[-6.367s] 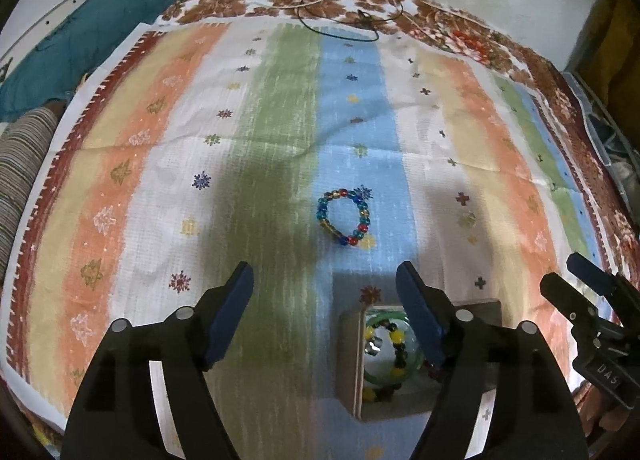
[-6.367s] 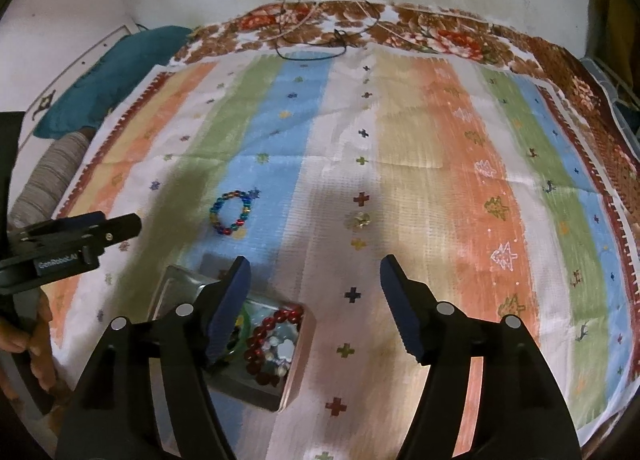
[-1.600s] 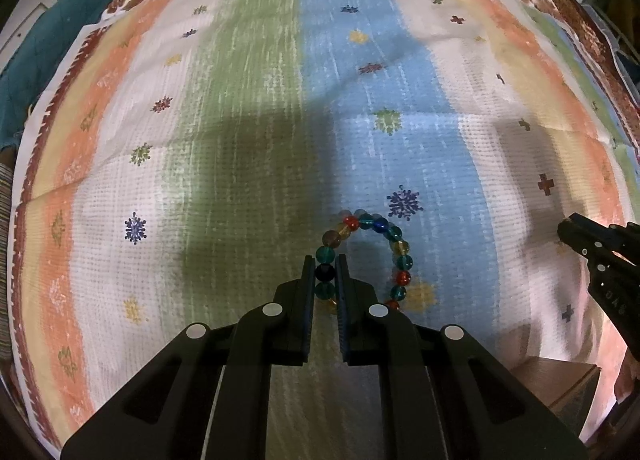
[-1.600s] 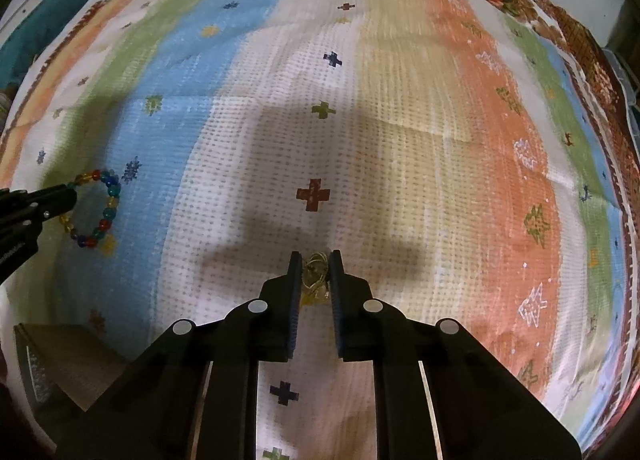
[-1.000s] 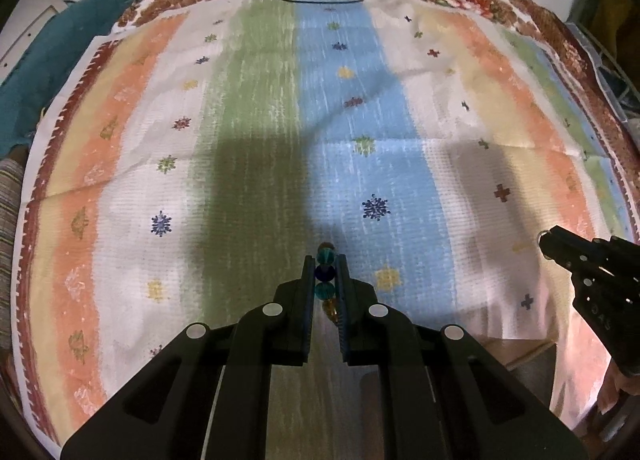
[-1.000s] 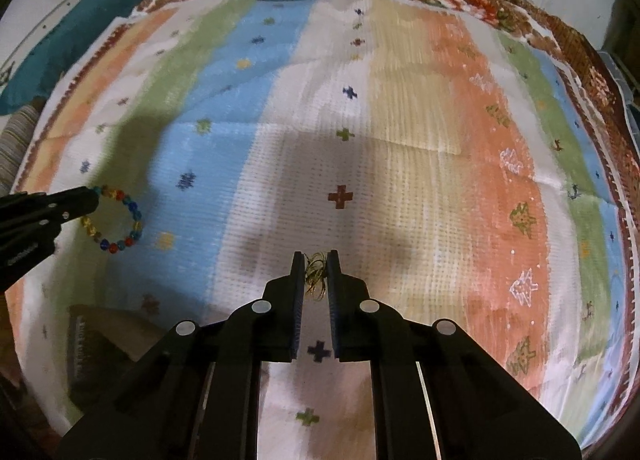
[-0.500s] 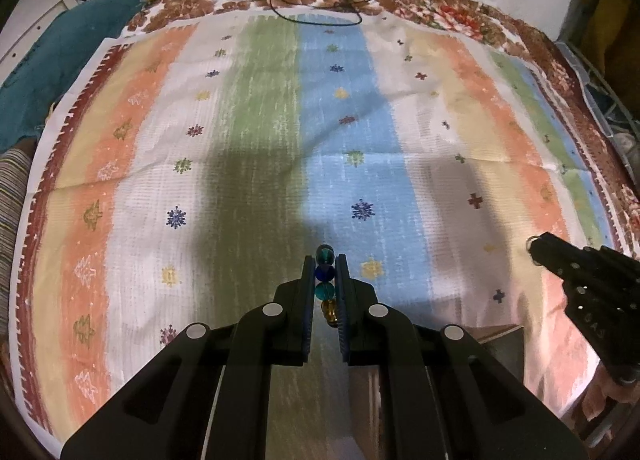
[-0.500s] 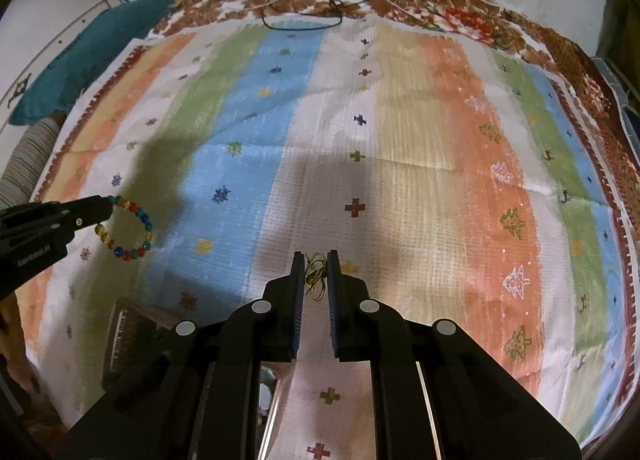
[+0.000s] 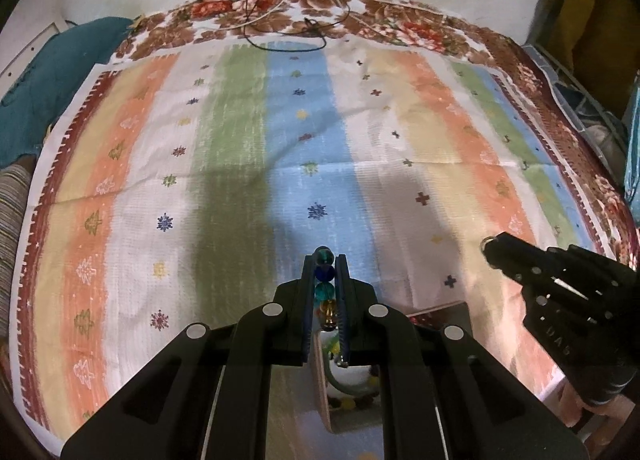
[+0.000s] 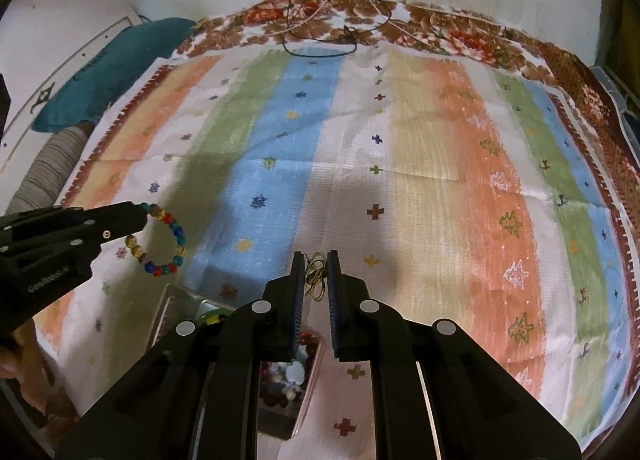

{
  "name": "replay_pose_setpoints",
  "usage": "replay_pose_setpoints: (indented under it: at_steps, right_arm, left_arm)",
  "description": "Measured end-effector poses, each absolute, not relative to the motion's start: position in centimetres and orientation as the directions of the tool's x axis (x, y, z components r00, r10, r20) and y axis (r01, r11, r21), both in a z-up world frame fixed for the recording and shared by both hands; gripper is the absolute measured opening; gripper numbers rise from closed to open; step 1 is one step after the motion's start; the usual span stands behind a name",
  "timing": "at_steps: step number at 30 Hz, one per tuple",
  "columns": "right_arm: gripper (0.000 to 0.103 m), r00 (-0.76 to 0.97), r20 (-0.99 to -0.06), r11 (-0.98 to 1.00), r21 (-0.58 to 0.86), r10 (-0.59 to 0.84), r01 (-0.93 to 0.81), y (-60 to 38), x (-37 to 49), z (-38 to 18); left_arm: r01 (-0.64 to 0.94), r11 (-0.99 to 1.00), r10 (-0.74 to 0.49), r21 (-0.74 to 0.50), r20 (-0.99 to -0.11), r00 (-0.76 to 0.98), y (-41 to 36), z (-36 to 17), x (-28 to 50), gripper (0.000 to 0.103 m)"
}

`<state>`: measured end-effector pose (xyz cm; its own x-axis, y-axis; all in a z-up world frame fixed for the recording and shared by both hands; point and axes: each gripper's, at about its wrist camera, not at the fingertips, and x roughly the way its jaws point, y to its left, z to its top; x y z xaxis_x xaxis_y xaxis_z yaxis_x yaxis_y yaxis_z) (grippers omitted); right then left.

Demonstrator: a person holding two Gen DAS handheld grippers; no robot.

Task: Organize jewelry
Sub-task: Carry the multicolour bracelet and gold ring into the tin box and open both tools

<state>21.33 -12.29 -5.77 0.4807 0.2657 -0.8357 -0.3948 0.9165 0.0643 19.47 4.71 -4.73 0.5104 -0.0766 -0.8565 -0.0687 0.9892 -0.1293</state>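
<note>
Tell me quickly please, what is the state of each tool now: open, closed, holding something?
Left tool: closed on the beaded bracelet.
Right tool: closed on the thin gold rings.

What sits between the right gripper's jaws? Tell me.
Thin gold rings, pinched in the right gripper, shown in the right wrist view.

Both wrist fisheyes look down and forward at the striped cloth [image 9: 248,132] from above, wall at 12 o'clock. We see the right gripper [image 9: 490,246] at 3 o'clock in the left view, the left gripper [image 10: 140,216] at 9 o'clock in the right; both share the box [image 10: 176,304] below.
</note>
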Motion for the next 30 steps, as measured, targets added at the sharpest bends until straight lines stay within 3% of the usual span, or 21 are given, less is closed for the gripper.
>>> replay_pose_setpoints:
  at_steps: [23, 25, 26, 27, 28, 30]
  right_arm:
    - [0.012, 0.462, -0.806, 0.878, 0.142, 0.371, -0.458, -12.4, 16.1, -4.6]
    - [0.017, 0.465, -0.808, 0.873, 0.121, 0.363, -0.472, -12.1, 15.7, -4.5]
    - [0.033, 0.471, -0.805, 0.873, 0.112, 0.36, -0.475, -12.2, 15.5, -4.4]
    - [0.045, 0.481, -0.799, 0.873, 0.109, 0.361, -0.475, -12.3, 15.2, -4.2]
    - [0.045, 0.487, -0.794, 0.873, 0.108, 0.364, -0.476, -12.4, 15.0, -4.0]
    - [0.045, 0.495, -0.788, 0.871, 0.102, 0.366, -0.48, -12.5, 14.5, -3.6]
  left_arm:
    - [0.002, 0.989, -0.128, -0.15, -0.834, 0.536, 1.9, -3.0, 13.8, 0.01]
    - [-0.009, 0.99, -0.117, -0.144, -0.835, 0.538, 1.8, -2.9, 13.3, 0.013]
    - [-0.014, 0.99, -0.111, -0.14, -0.835, 0.54, 1.8, -2.8, 13.1, 0.016]
    - [-0.016, 0.99, -0.112, -0.143, -0.833, 0.542, 1.9, -2.7, 13.0, 0.026]
    - [-0.018, 0.989, -0.115, -0.149, -0.831, 0.544, 1.9, -2.6, 12.7, 0.034]
    - [-0.016, 0.989, -0.117, -0.149, -0.829, 0.548, 2.0, -2.4, 12.3, 0.038]
